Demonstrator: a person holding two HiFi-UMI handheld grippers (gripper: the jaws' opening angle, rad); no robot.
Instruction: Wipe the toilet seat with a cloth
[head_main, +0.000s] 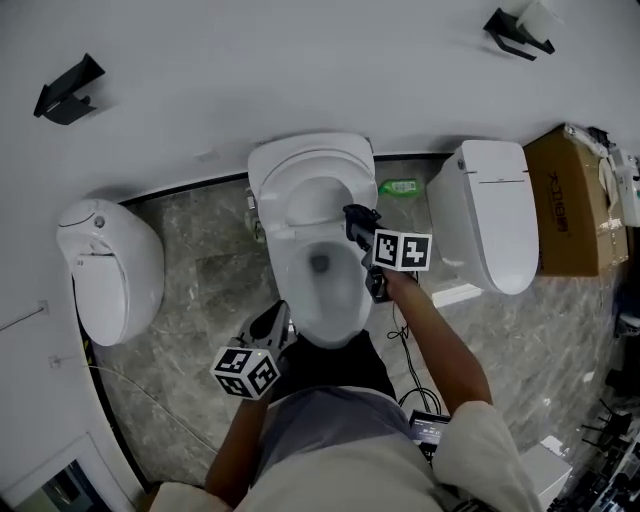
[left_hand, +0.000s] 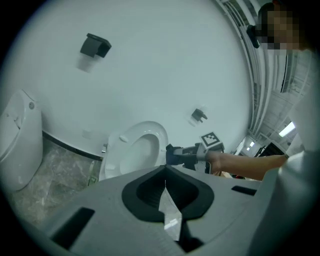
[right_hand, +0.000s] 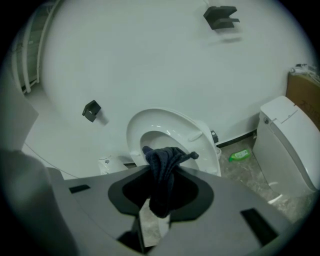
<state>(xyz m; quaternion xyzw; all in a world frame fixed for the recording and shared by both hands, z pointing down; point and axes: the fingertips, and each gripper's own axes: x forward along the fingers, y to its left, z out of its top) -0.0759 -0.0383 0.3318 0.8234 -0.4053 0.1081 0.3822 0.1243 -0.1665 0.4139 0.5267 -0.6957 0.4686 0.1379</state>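
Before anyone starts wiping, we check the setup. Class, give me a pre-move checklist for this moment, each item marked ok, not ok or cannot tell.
1. Cloth gripped: ok, the dark cloth is clamped in the right claw.
2. Left claw shut and empty: ok.
3. Toilet seat exposed: ok, it stands raised.
4. Cloth touching the seat: cannot tell.
5. Green bottle out of the way: ok, it lies on the floor beside the toilet.

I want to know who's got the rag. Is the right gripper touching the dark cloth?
Touching. In the right gripper view the right gripper is pinching the dark cloth between its jaws.
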